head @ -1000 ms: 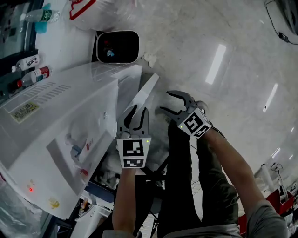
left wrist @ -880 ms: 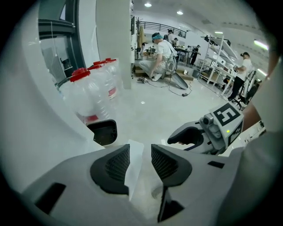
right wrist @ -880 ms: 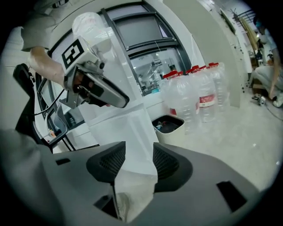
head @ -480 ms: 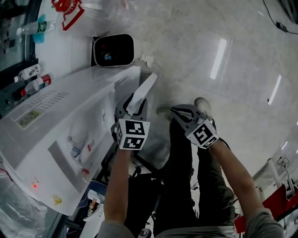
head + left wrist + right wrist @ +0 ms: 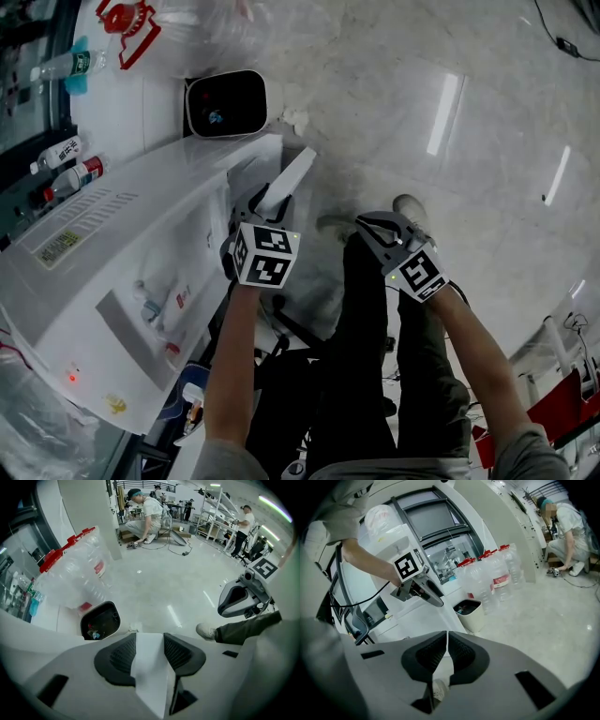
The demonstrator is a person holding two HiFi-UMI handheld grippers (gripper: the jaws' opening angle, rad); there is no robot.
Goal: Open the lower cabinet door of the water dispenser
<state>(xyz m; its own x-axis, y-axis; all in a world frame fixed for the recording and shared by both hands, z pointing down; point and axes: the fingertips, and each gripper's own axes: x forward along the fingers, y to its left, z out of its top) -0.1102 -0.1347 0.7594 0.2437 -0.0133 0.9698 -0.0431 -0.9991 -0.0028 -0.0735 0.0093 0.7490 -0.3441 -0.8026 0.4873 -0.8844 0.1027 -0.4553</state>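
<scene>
The white water dispenser (image 5: 122,244) fills the left of the head view. Its lower cabinet door (image 5: 292,176) stands swung out, seen edge-on as a narrow white panel. My left gripper (image 5: 255,204) points steeply down over that door's edge. In the left gripper view the door's edge (image 5: 151,667) runs between the pads of the left gripper (image 5: 149,649), whose jaws have just been opening and stand wide. My right gripper (image 5: 375,227) hangs to the right of the door, clear of it. In the right gripper view the right gripper (image 5: 447,651) has its pads together with nothing between them.
A white waste bin (image 5: 225,103) with a dark inside stands on the floor beyond the dispenser. Large water jugs (image 5: 75,569) with red caps lie next to it. Small bottles (image 5: 64,155) sit on a shelf at the far left. My shoe (image 5: 409,206) is under the right gripper.
The left gripper has come down and rolled, its jaws spreading over the door's edge. The right gripper has shut and drawn away to the right.
</scene>
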